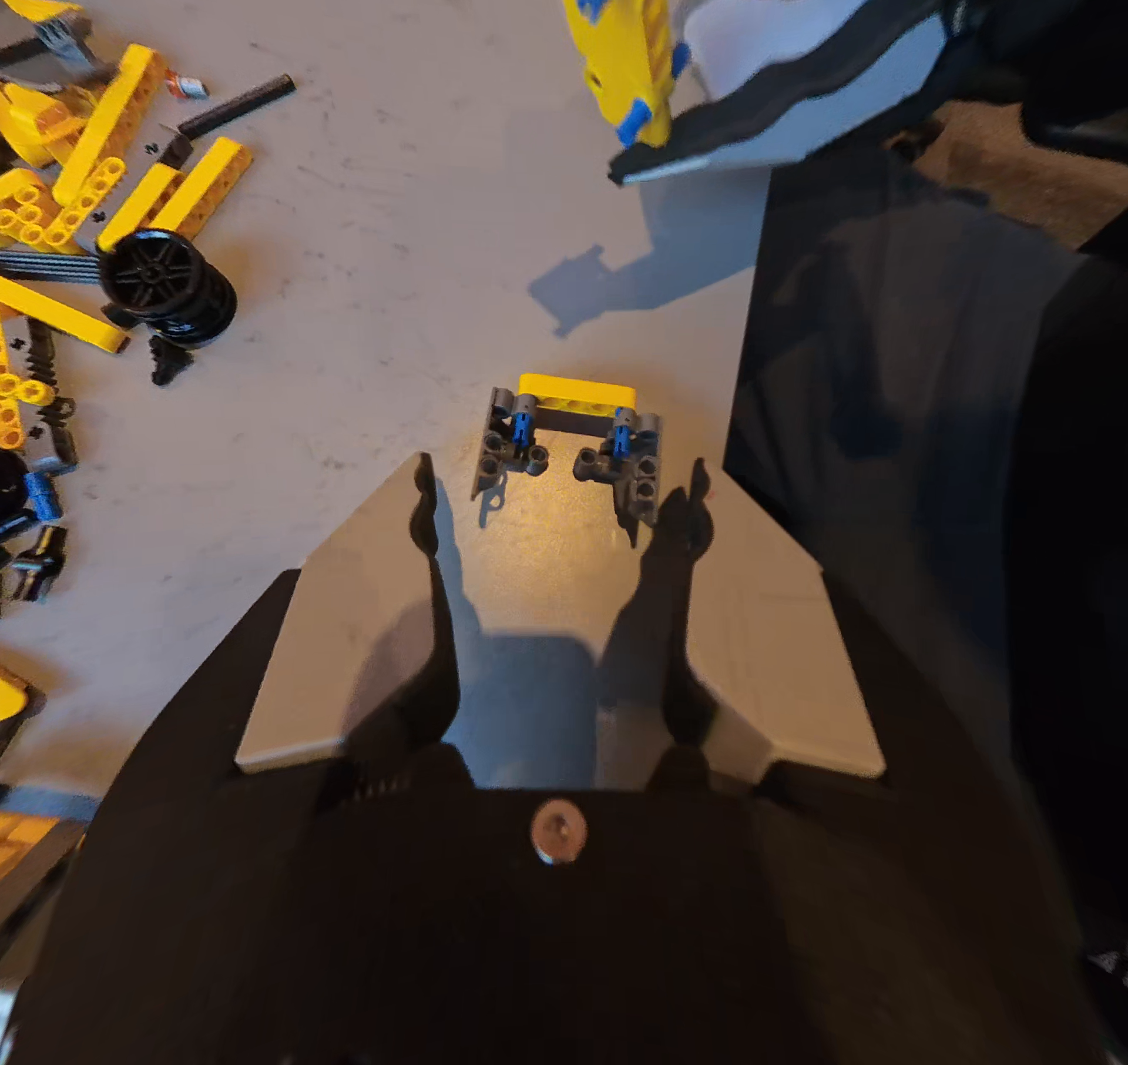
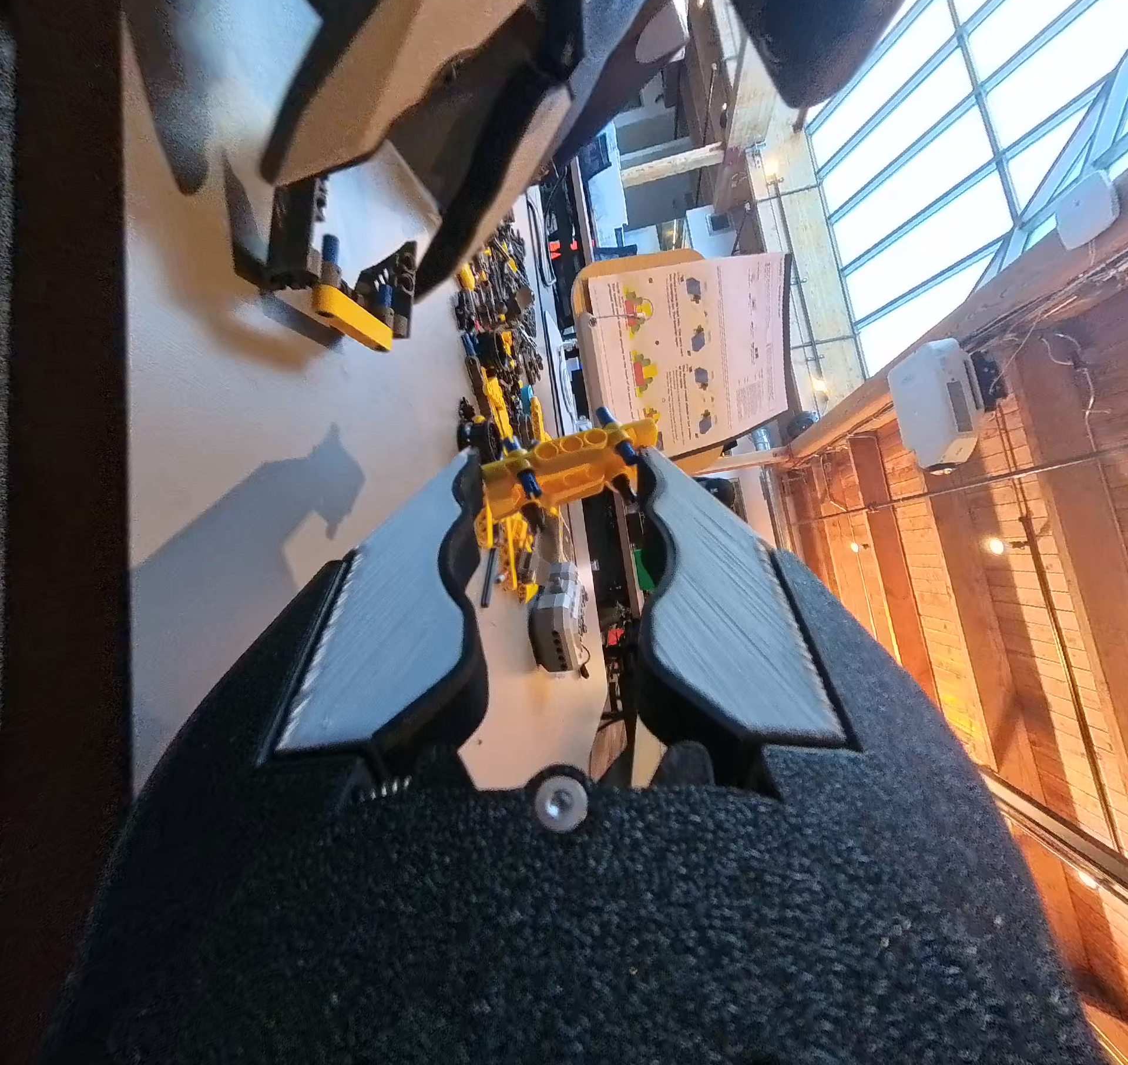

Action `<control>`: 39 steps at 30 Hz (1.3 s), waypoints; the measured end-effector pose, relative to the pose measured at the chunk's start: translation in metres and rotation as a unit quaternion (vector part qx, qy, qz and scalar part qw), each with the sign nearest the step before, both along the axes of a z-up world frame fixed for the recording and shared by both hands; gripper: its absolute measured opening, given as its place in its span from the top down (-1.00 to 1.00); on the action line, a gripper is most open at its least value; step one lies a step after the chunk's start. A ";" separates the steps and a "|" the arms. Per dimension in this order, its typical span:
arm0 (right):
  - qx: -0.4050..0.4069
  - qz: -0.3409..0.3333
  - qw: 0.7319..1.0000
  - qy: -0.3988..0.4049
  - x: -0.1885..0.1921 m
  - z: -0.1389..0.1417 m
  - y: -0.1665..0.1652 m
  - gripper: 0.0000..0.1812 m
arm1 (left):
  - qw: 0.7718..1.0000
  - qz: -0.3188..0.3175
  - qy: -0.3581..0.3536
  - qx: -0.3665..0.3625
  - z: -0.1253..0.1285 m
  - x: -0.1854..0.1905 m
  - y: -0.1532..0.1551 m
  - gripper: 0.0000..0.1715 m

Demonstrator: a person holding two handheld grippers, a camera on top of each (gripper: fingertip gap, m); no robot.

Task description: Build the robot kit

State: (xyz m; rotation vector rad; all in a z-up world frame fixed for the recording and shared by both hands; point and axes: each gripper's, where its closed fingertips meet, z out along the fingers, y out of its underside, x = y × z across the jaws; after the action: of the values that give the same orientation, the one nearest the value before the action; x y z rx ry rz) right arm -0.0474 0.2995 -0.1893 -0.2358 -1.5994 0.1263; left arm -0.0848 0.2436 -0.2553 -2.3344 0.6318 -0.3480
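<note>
My left gripper (image 1: 564,474) is open and empty, hovering just above a small assembly (image 1: 571,443) of grey connector blocks, blue pins and a short yellow beam that lies on the white table (image 1: 427,193). The assembly sits just beyond and between the fingertips. My right gripper (image 2: 558,465) is shut on a yellow beam piece with blue pins (image 2: 567,465), held in the air above the table. That piece (image 1: 622,40) and the right gripper's finger (image 1: 793,101) also show in the left wrist view at the top right. The grey assembly (image 2: 342,284) shows under the left gripper in the right wrist view.
A heap of loose yellow beams (image 1: 110,144), a black wheel (image 1: 165,284), black axles and blue pins lies at the table's left. A grey box-shaped part (image 2: 558,620) and an instruction sheet (image 2: 690,352) stand farther off. The table's right edge borders a dark drop (image 1: 885,425). Tip to tip, the grippers are about 10 cm apart.
</note>
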 end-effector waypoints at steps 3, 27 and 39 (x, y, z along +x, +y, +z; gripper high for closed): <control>-0.012 0.010 1.000 -0.001 0.003 0.000 -0.007 0.45 | 1.000 0.010 -0.002 0.023 0.019 -0.007 -0.002 0.07; -0.105 0.109 0.985 0.080 0.014 0.034 -0.080 0.44 | 0.954 -0.087 -0.265 0.113 0.099 0.071 -0.008 0.72; -0.601 0.219 0.743 -0.196 0.022 0.023 -0.048 0.42 | 0.852 -0.114 0.373 0.350 0.074 0.034 0.015 0.72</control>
State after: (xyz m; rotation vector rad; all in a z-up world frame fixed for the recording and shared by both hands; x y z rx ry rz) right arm -0.0256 0.2516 -0.1667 -0.9235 -1.7437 1.6017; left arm -0.0511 0.2583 -0.1810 -1.6148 1.1693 0.6461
